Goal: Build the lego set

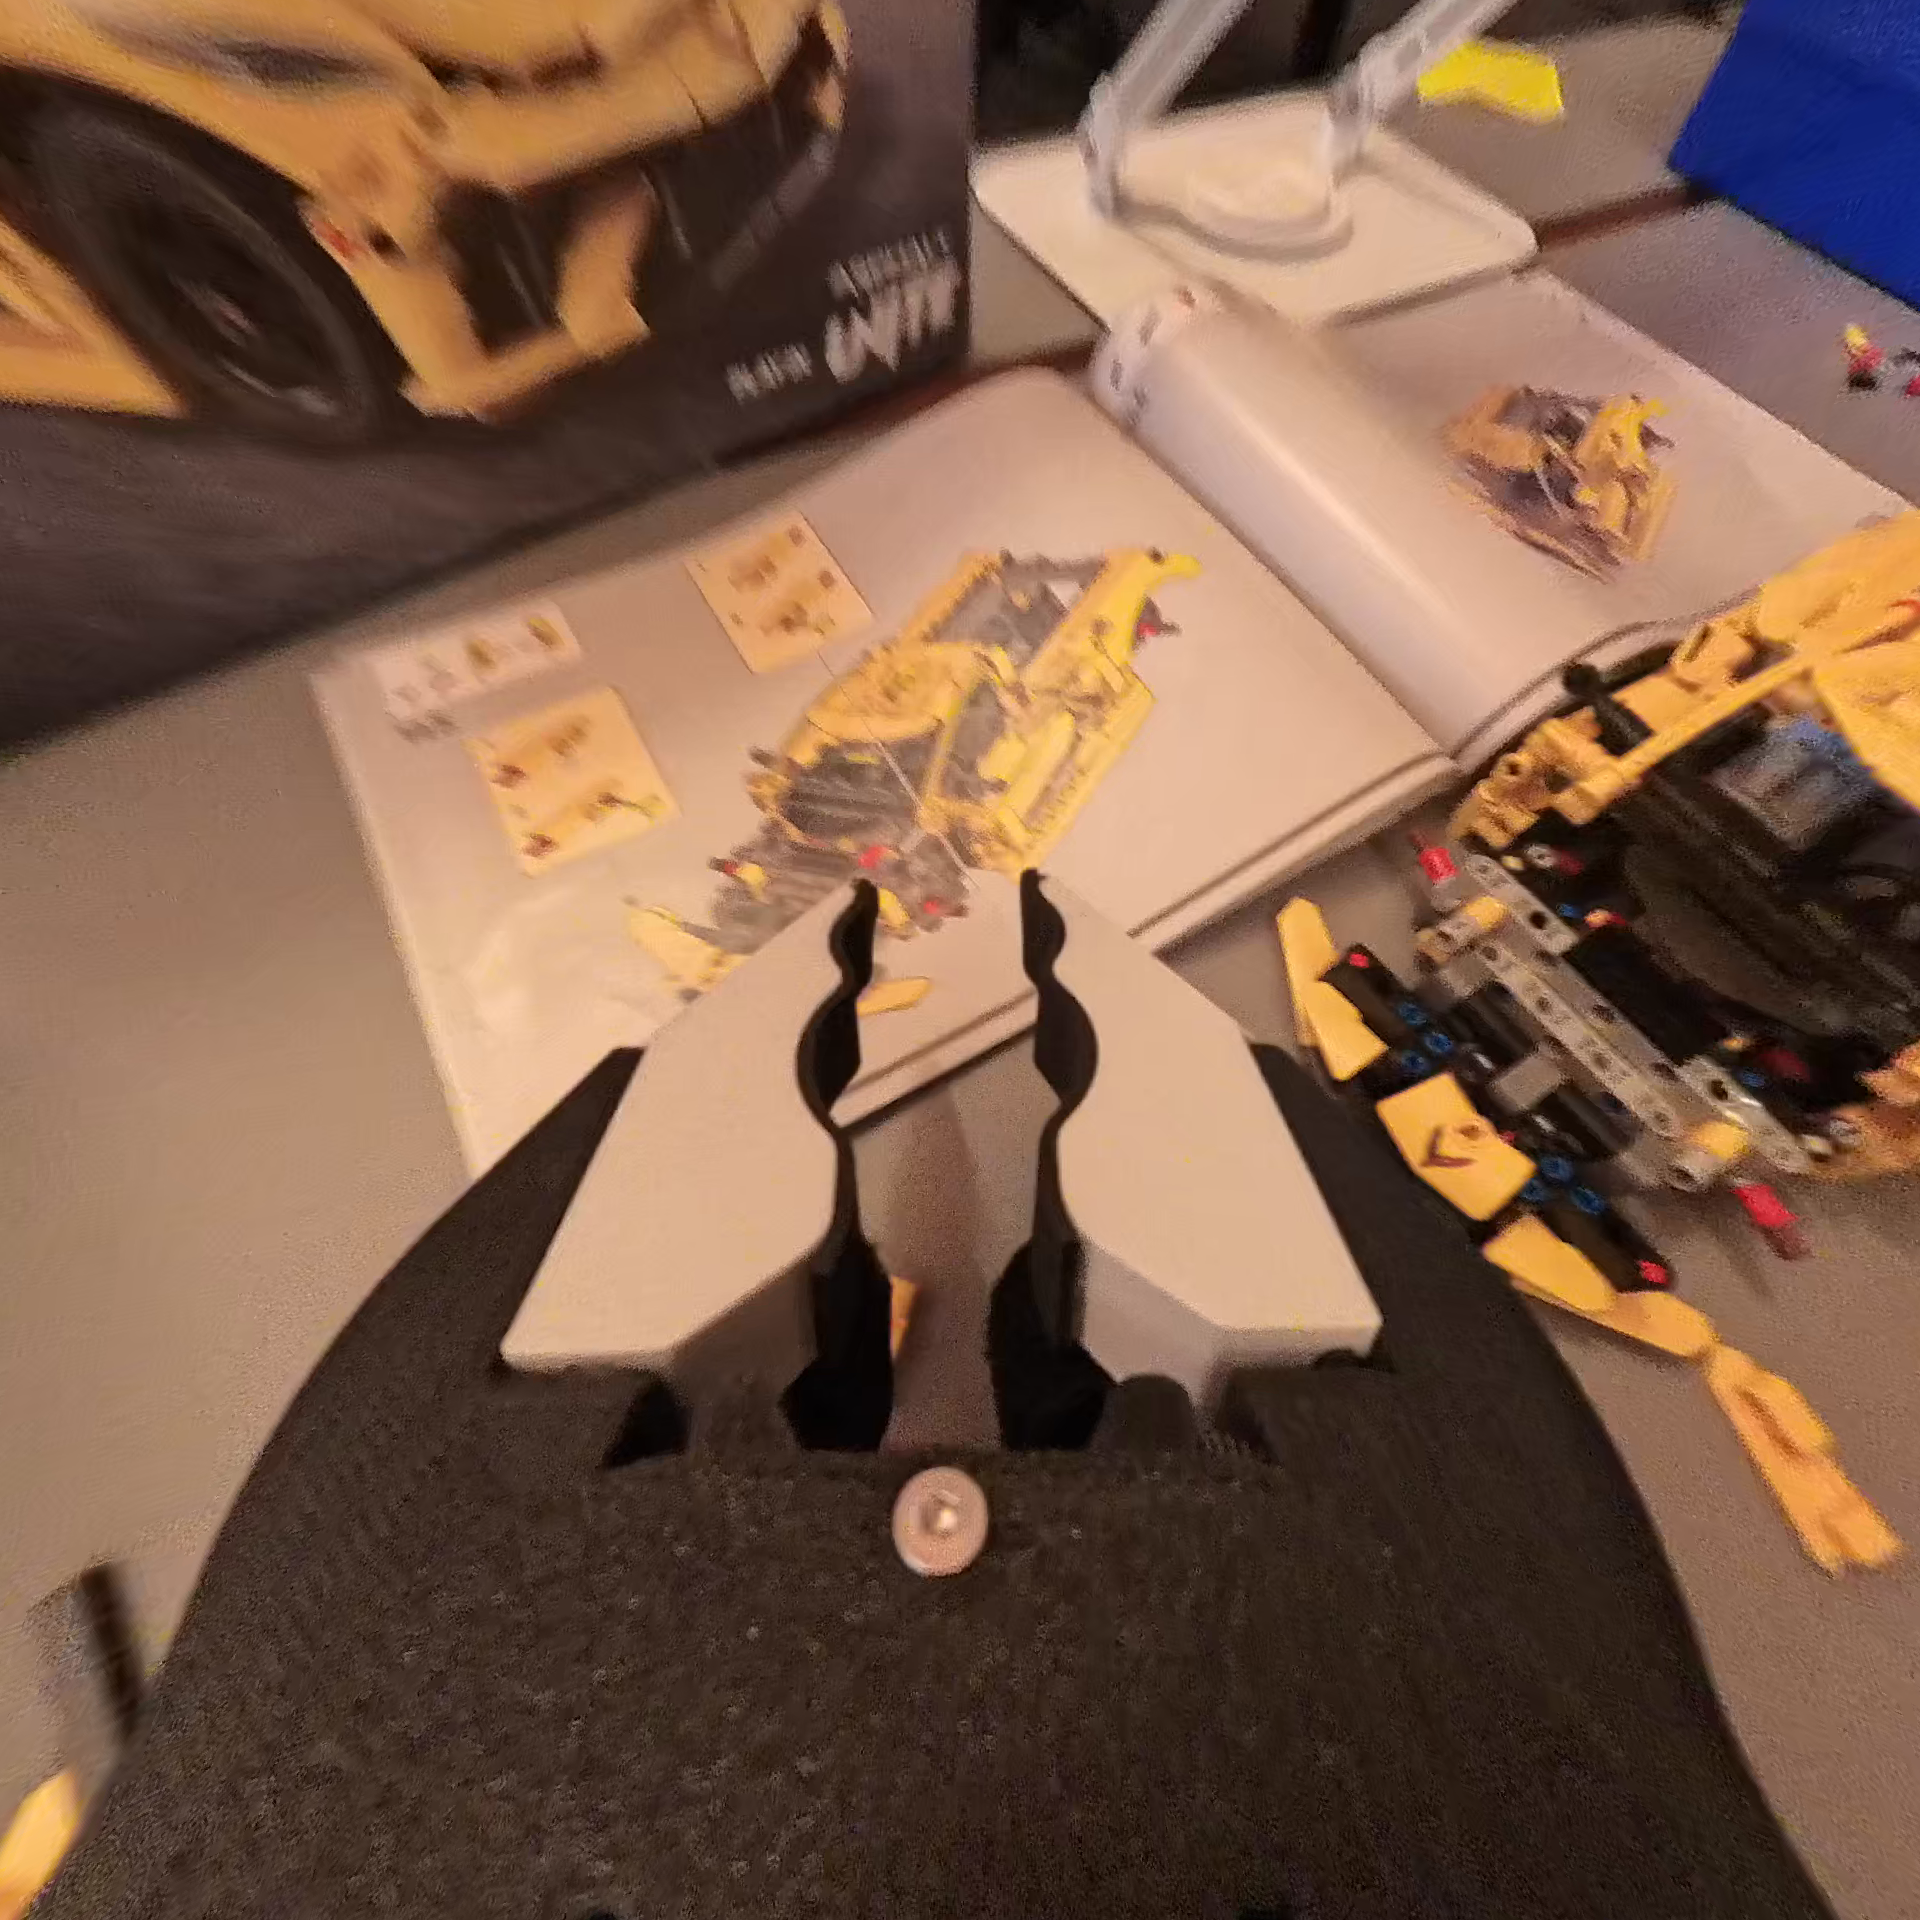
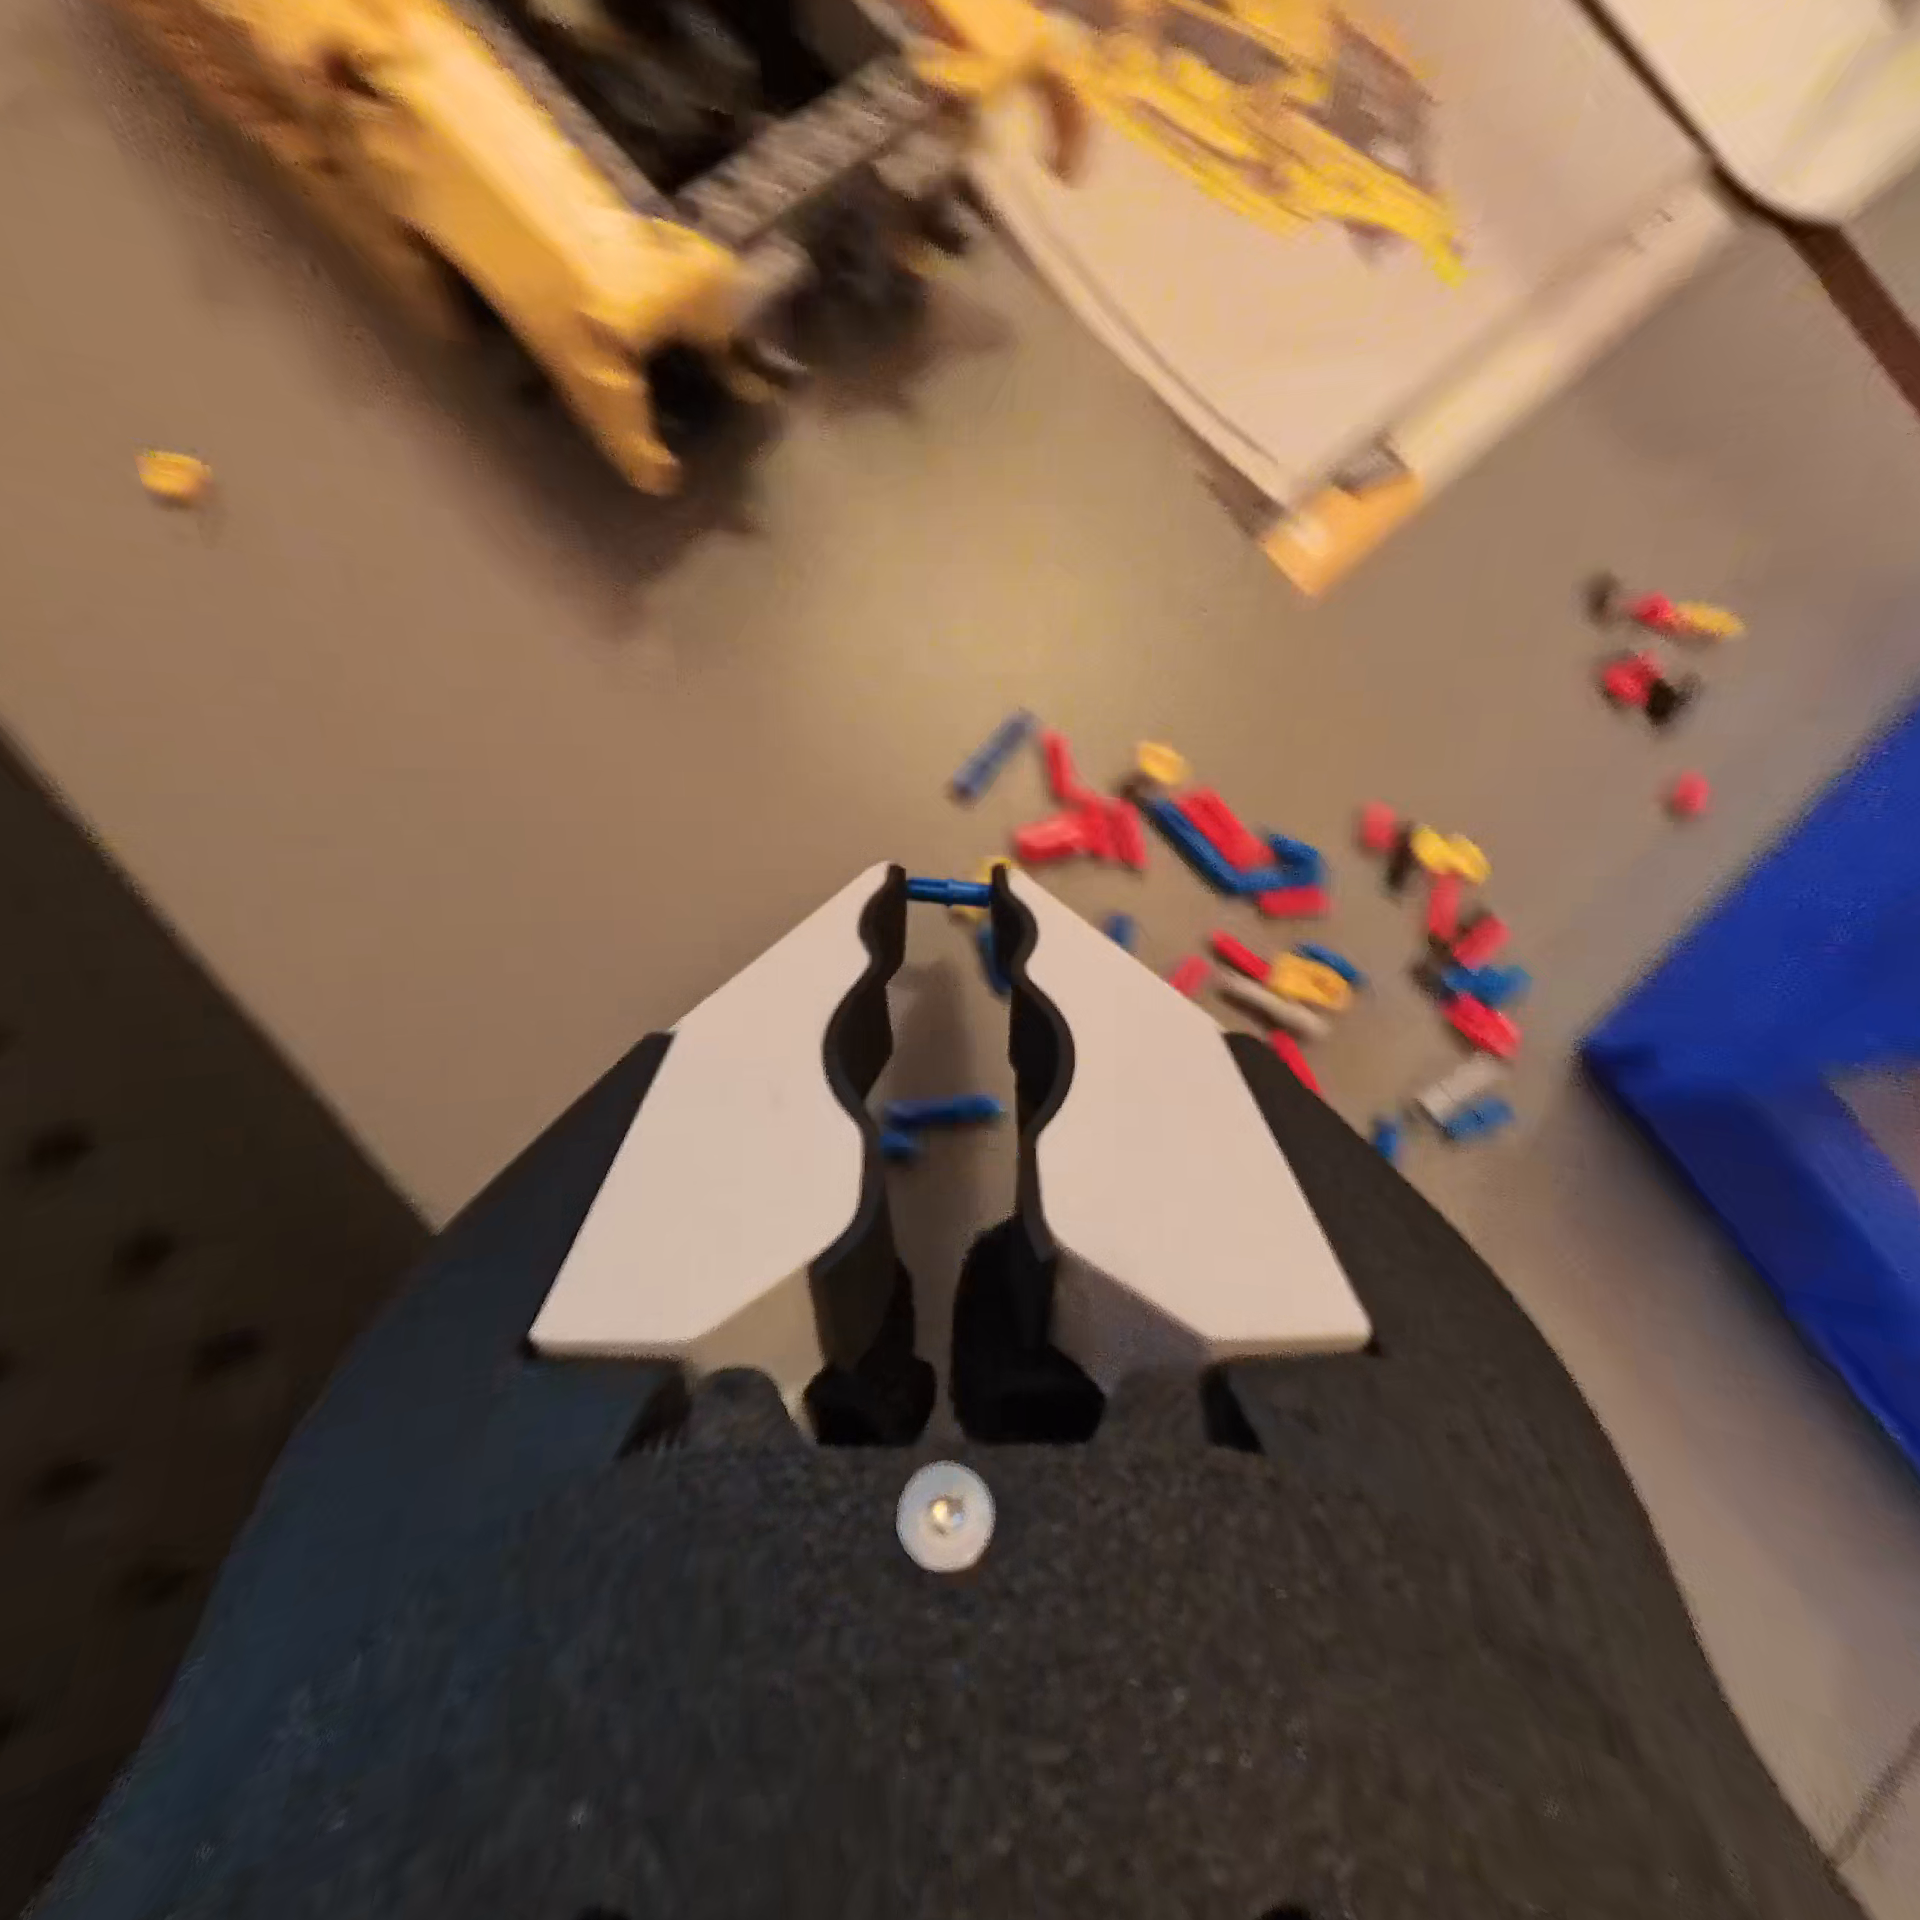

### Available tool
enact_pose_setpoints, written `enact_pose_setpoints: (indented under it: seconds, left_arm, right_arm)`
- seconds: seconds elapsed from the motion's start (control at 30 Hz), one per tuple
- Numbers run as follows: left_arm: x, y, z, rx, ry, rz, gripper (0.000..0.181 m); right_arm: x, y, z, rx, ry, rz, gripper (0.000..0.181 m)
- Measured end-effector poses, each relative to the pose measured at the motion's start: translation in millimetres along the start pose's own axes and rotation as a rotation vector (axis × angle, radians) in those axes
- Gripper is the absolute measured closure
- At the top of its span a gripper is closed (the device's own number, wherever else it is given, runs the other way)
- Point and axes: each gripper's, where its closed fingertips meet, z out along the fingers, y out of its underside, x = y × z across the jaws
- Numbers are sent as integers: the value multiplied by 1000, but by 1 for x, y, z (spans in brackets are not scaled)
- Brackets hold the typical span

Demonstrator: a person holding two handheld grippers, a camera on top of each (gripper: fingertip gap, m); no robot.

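In the left wrist view my left gripper [image 1: 943, 883] is open and empty, held above the open instruction booklet [image 1: 1195, 675]. The partly built yellow and black lego vehicle [image 1: 1621, 987] lies to its right on the grey table. In the right wrist view my right gripper [image 2: 945, 883] is shut on a small blue pin [image 2: 943, 889], held crosswise between the fingertips above the table. A scatter of loose red, blue and yellow pieces [image 2: 1299, 914] lies just beyond and to the right. The lego vehicle [image 2: 499, 208] shows blurred at the top left.
The set's large box [image 1: 416, 260] stands at the back left. A white stand base [image 1: 1247, 208] sits behind the booklet. A blue bin [image 2: 1787, 1122] is at the right. A lone yellow piece [image 2: 171, 476] lies on the left. The booklet's corner [image 2: 1351, 312] is top right. Spacing between my two grippers at the tips: around 45 cm.
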Motion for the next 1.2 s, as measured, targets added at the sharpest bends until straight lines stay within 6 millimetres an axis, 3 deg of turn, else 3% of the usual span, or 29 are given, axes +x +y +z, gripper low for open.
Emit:
enact_pose_setpoints:
  seconds: [0.07, 0.17, 0.23, 0.33, 0.4, 0.47, 0.53, 0.6, 0.7, 0.77, 0.83, 0.9, 1.0, 1.07, 1.2]
  left_arm:
    - [20, 4, 13, -101, 136, -66, 153]
    - [50, -11, 34, -165, 260, -69, 155]
    - [61, -24, 54, -178, 279, 20, 160]
    - [76, -32, 86, -223, 306, 107, 165]
    - [87, -26, 102, -280, 351, 103, 168]
    - [86, -22, 111, -293, 335, 96, 172]
    - [82, -22, 114, -286, 310, 88, 179]
    - [74, -18, 115, -299, 264, 124, 181]
    - [66, -15, 118, -286, 219, 143, 181]
    - [66, -16, 119, -283, 225, 103, 181]
    - [66, -17, 122, -276, 219, 90, 181]
    - [66, -19, 126, -270, 204, 90, 181]
    - [67, -22, 131, -272, 194, 105, 181]
    - [73, -27, 135, -268, 227, 82, 181]
    - [88, -34, 149, -271, 265, 70, 181]
  right_arm:
    - [28, 17, -5, 11, 50, 98, 166]
    - [42, 45, -3, -19, 35, 198, 166]
    - [46, 46, -2, 35, 46, 219, 165]
    - [44, 34, -5, 82, 16, 249, 146]
    - [48, -2, -18, 168, 27, 229, 145]
    - [45, -59, -28, 264, 1, 182, 145]
    - [33, -117, -18, 294, -74, 162, 132]
    - [13, -164, 16, 252, -192, 98, 110]
    - [6, -226, 78, 232, -246, -52, 122]
    - [-10, -244, 121, 142, -350, -152, 117]
    - [-19, -249, 157, 65, -397, -249, 115]
    - [-23, -242, 180, -23, -449, -280, 118]
    - [-11, -226, 188, -103, -480, -268, 120]
    - [9, -200, 194, -182, -427, -298, 121]
    - [30, -186, 189, -96, -400, -285, 133]
